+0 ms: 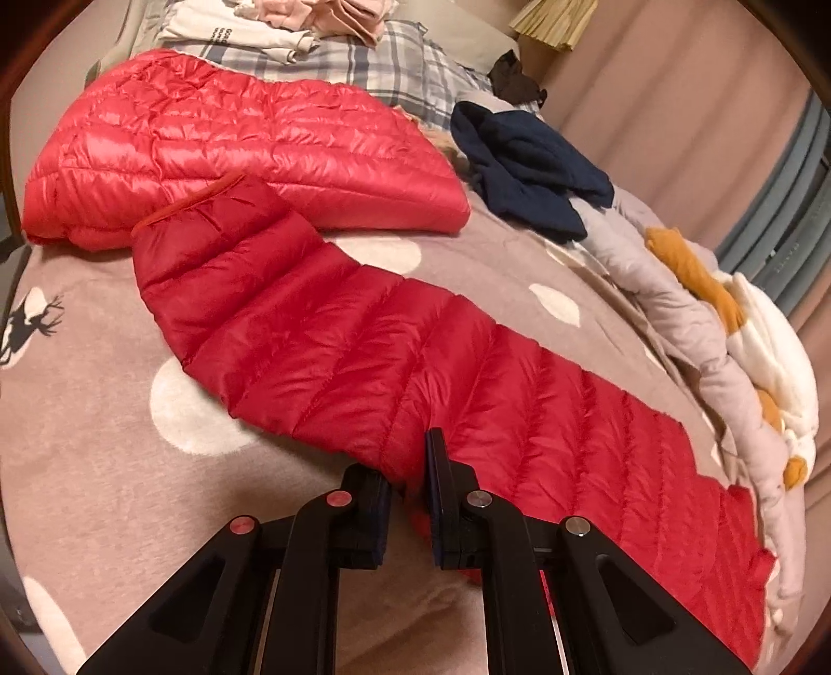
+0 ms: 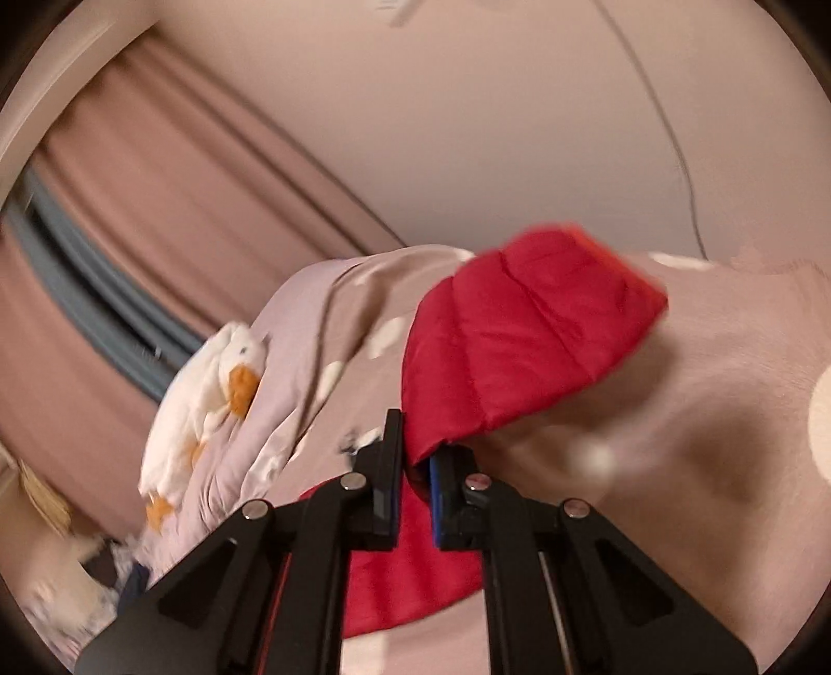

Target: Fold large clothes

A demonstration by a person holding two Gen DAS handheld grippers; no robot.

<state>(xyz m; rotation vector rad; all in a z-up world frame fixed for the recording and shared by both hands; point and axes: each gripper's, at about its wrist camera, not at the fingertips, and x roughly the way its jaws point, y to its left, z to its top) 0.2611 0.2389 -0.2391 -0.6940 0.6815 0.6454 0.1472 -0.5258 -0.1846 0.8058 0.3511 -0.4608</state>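
Observation:
A red quilted down jacket [image 1: 249,140] lies on the bed, its body folded at the back left. One long sleeve [image 1: 394,358] stretches from the body toward the lower right. My left gripper [image 1: 410,467] is shut on the near edge of that sleeve. In the right wrist view my right gripper [image 2: 415,457] is shut on a red sleeve [image 2: 524,332] and holds it raised, the cuff end hanging over to the right. That view is blurred.
The bed has a pink-brown spotted cover [image 1: 104,457]. A navy garment [image 1: 535,171], a grey blanket [image 1: 670,306] and a white-and-orange duck plush [image 1: 763,342] lie along the right. Folded clothes [image 1: 270,26] and a plaid pillow [image 1: 394,67] sit at the back. Curtains [image 2: 171,207] hang behind.

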